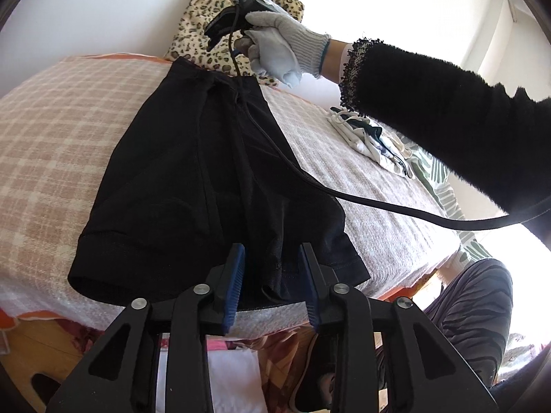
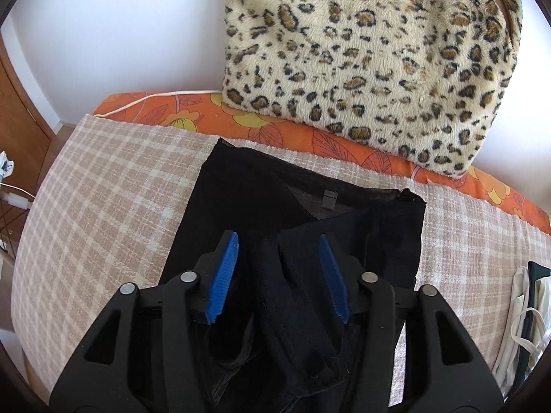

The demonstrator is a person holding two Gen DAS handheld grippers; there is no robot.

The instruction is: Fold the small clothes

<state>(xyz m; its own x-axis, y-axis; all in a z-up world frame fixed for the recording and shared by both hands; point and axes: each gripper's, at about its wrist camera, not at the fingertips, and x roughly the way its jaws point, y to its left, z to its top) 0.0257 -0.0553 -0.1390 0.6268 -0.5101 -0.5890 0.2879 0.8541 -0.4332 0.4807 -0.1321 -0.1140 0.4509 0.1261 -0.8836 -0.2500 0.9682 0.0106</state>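
Right hand: a hand in a gray knit glove [image 1: 275, 46] holds the right gripper [image 2: 279, 275] up over the far end of the bed, and a fuzzy black sleeve [image 1: 447, 117] reaches in from the right.
Left gripper: the left gripper [image 1: 272, 285] sits low at the near edge of the bed and points across it.
Left claw: let go; its blue pads [image 1: 234, 289] stand apart and do not press the cloth between them.
Right claw: let go too; its blue pads [image 2: 224, 275] are wide apart, with a loose fold between them.
Black shorts: the black shorts [image 1: 193, 179] lie flat on the bed, stretching between the two claws.
Feel and shape: thin, soft and dark, with a hemmed edge.
Blanket: the checked blanket [image 1: 58, 130] is pink and cream, and woolly.
Pillow: the spotted pillow [image 2: 372, 69] is fluffy and leans on the wall.
Cable: a black cable [image 1: 378, 203] crosses the shorts.
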